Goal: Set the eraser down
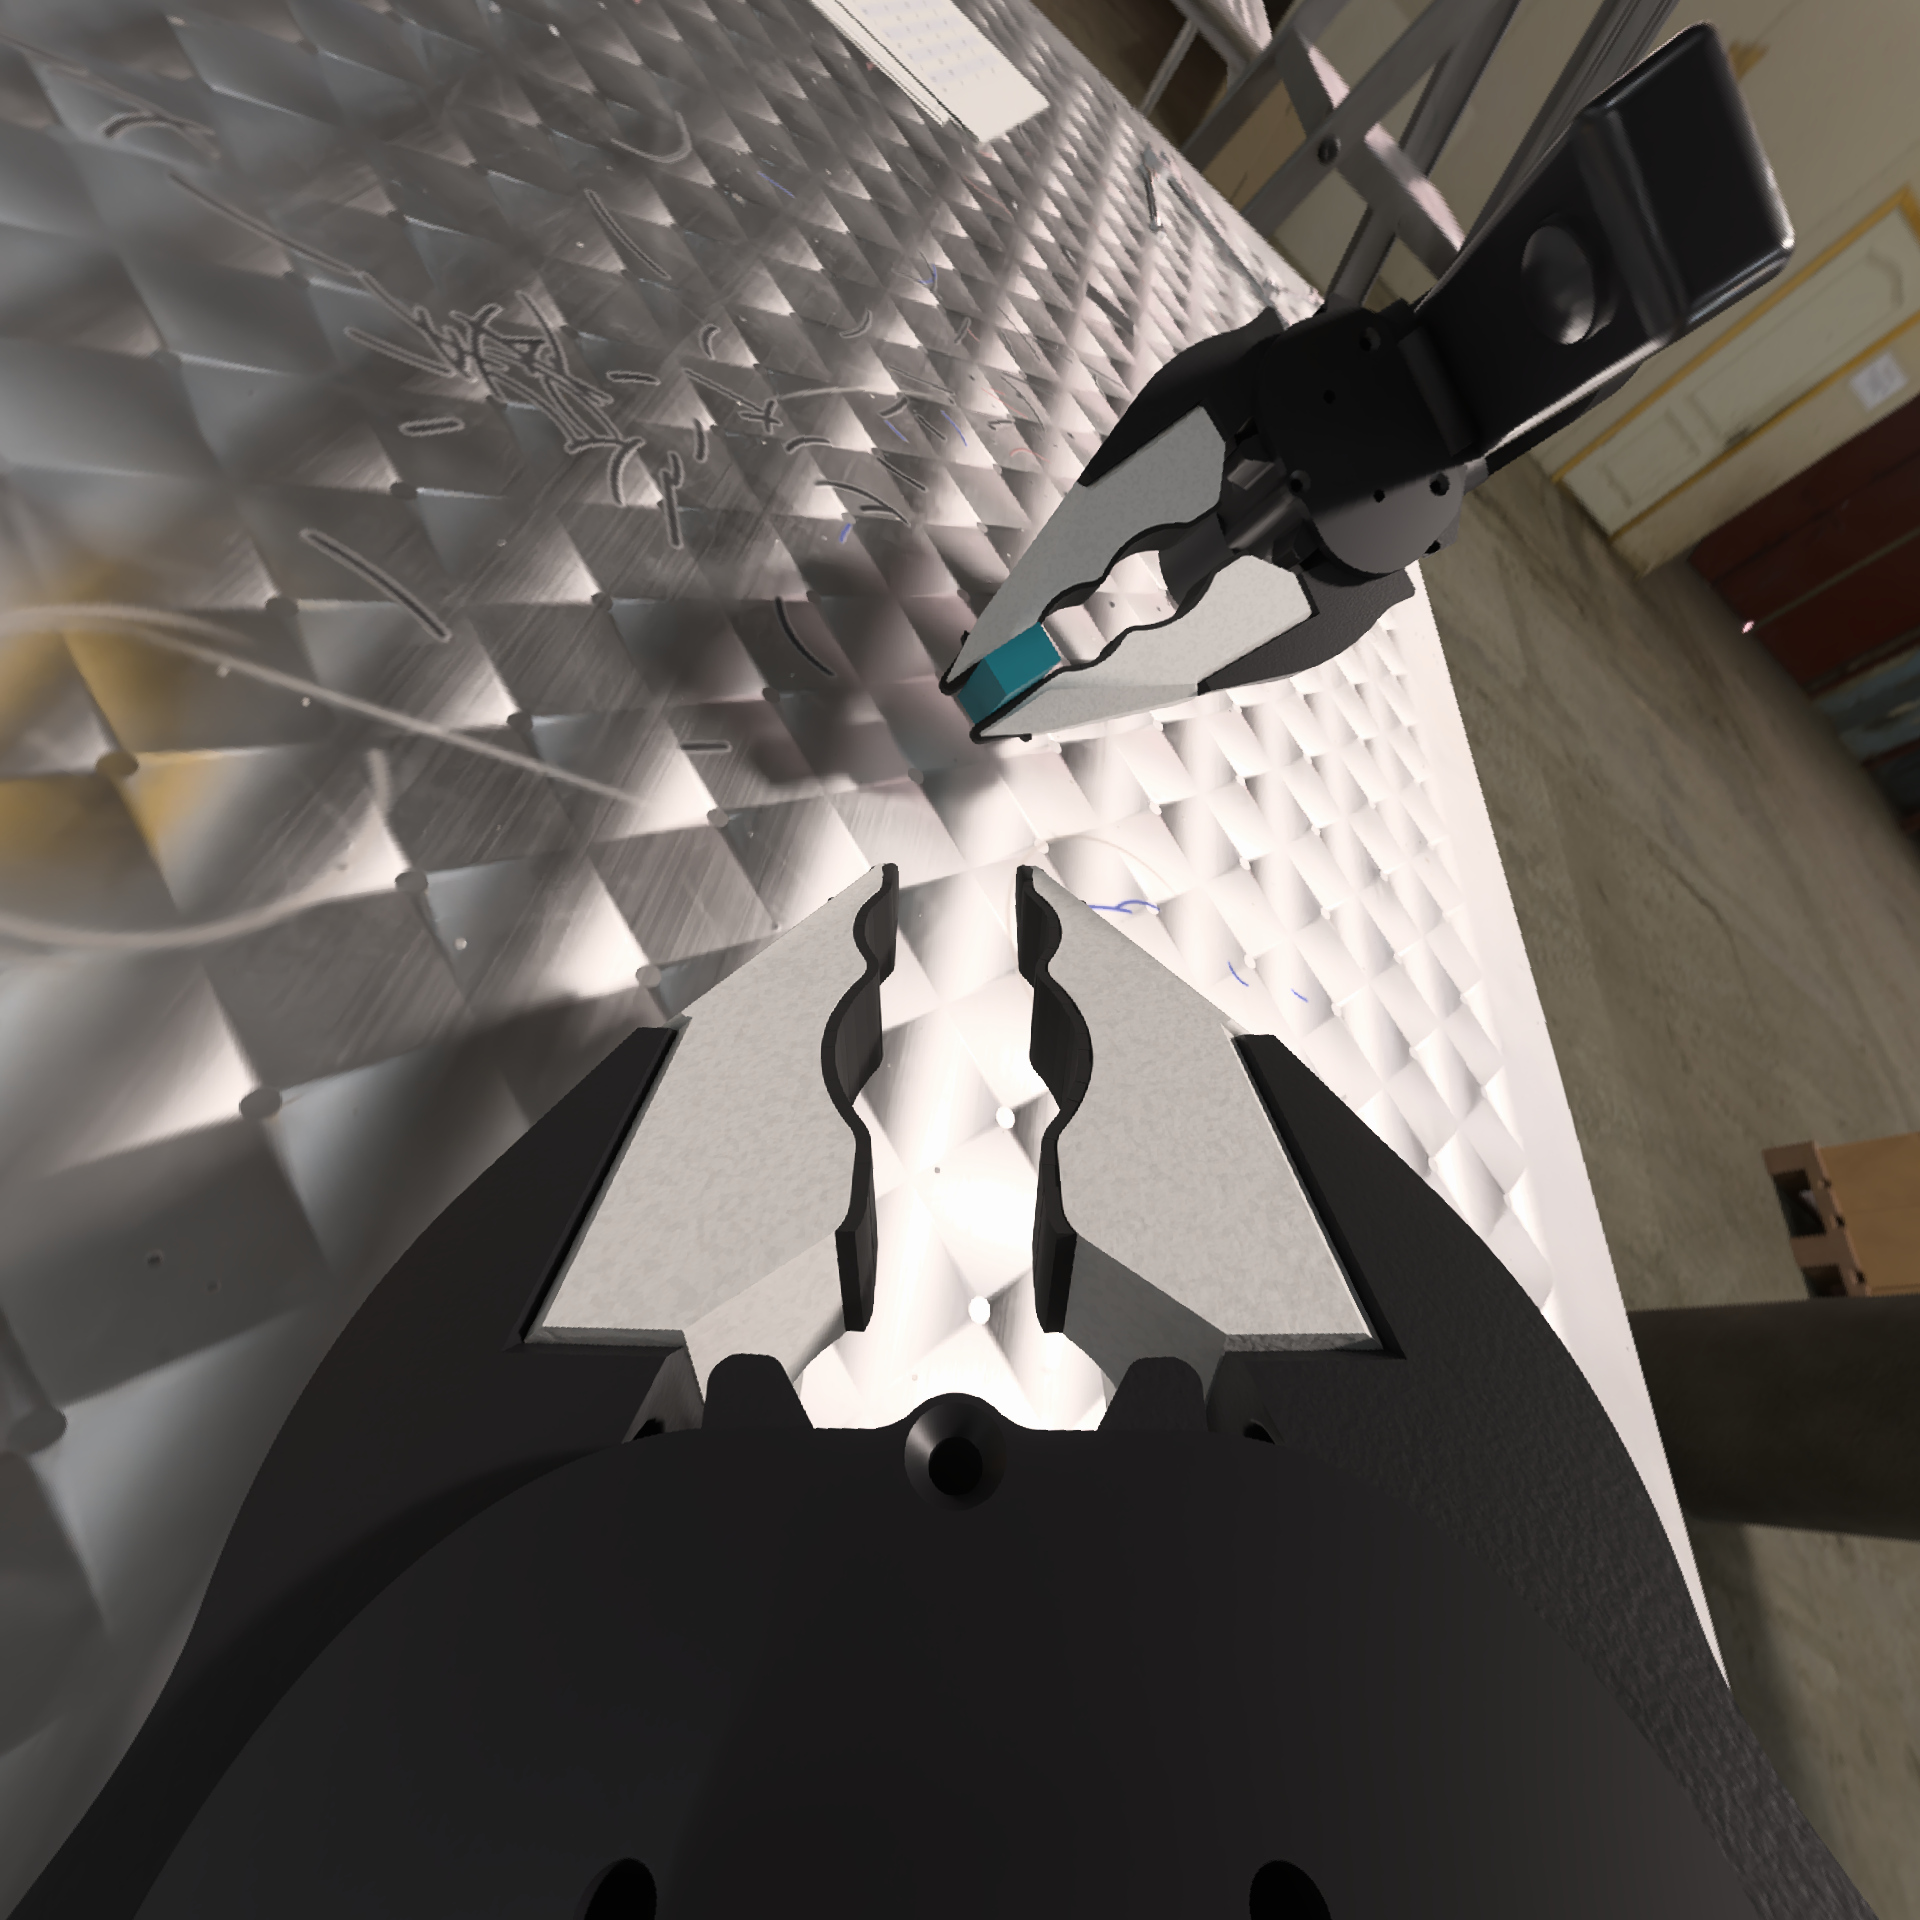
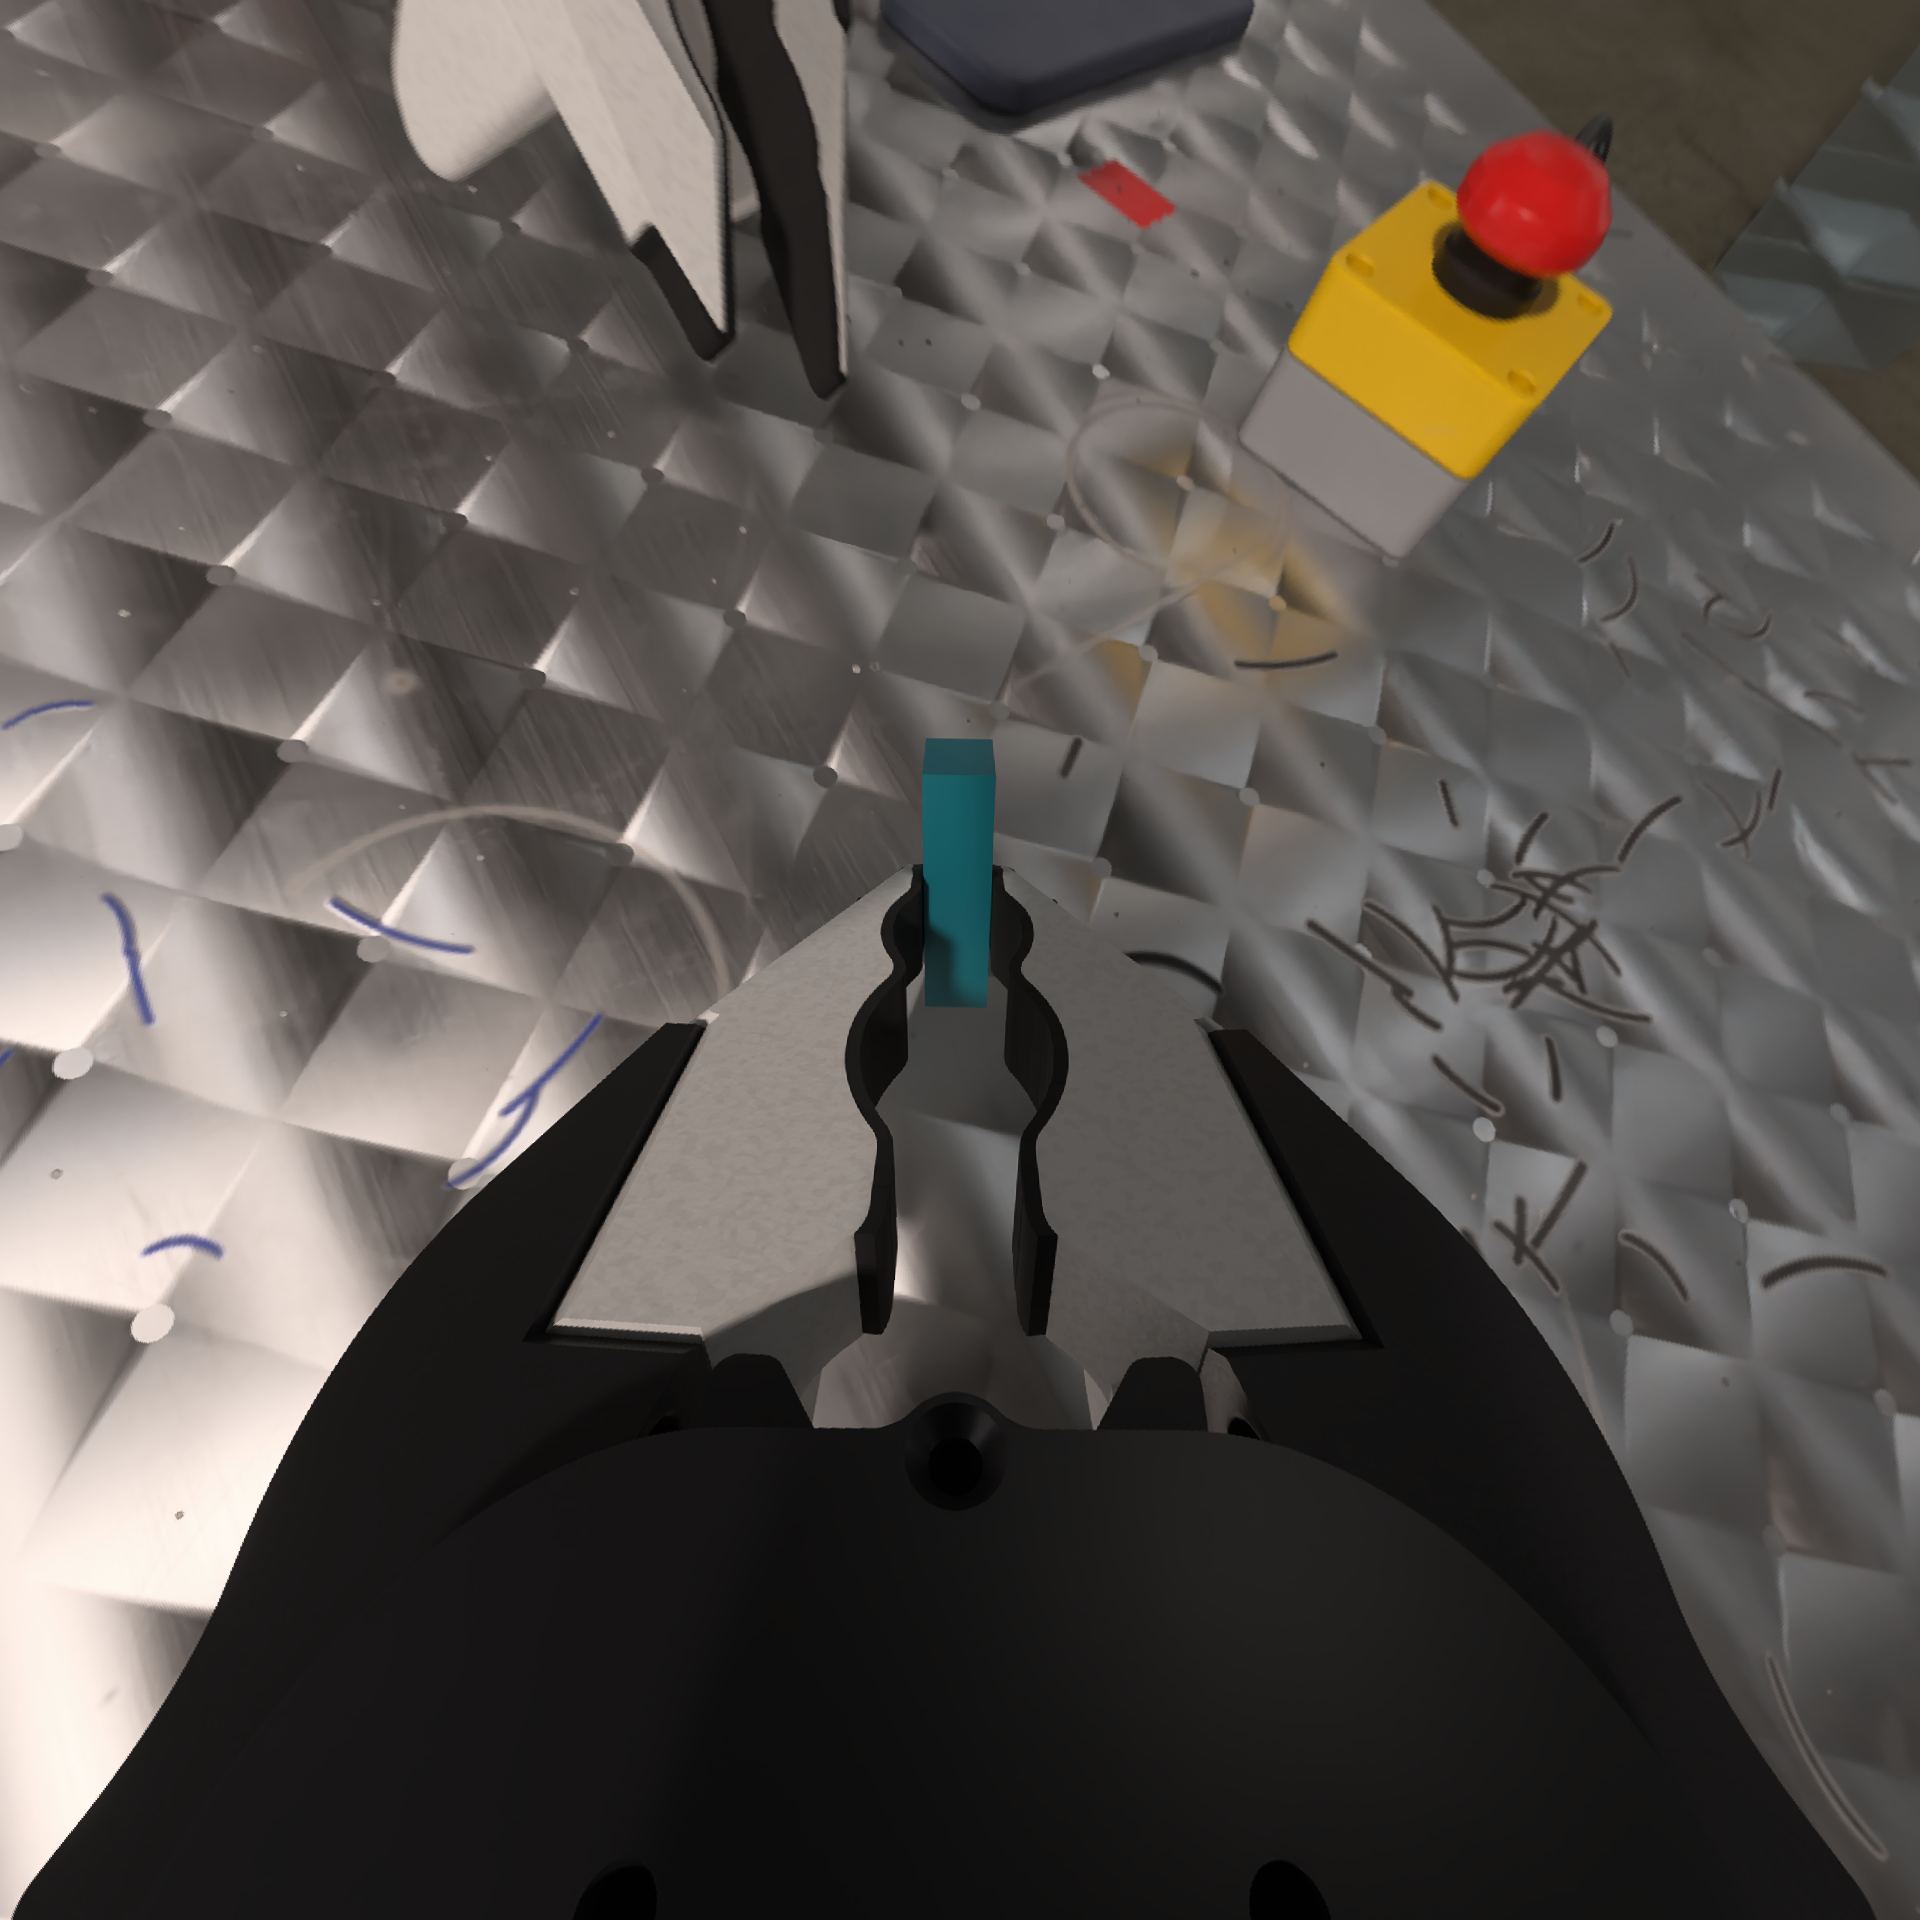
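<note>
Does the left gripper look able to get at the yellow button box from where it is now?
Probably yes: the left gripper is open and empty, and bare table lies between it and the yellow button box.

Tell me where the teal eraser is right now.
The eraser is pinched at the tips of the right gripper, just above the metal table, centre of the right wrist view; the left gripper is open nearby.
</note>
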Tool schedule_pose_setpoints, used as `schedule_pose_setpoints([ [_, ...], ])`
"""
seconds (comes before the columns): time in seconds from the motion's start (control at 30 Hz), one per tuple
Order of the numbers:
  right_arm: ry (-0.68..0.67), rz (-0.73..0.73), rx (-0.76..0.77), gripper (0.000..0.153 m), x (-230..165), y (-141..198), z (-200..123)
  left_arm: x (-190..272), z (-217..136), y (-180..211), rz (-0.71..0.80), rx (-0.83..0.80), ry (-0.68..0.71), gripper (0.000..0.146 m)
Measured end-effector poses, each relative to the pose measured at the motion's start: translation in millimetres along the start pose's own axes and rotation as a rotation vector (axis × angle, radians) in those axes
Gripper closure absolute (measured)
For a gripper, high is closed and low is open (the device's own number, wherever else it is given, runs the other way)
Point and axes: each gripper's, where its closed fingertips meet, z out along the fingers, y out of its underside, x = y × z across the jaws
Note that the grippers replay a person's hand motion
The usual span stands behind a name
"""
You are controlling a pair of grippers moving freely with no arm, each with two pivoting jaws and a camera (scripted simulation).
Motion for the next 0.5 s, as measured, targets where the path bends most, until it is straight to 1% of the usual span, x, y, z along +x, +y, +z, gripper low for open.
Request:
schedule_pose_setpoints([
  [0.2, -0.026, 0.052, -0.058, 0.142, 1.9, 14.8, 7.6, -6.8, -6.5, 15.4, -0.056, 0.021, -0.003, 0.121],
  [0.5, -0.065, 0.052, -0.128, 0.142, 0.7, 24.2, 12.1, -6.7, -4.8, 17.8, -0.045, 0.022, 0.008, 0.121],
])
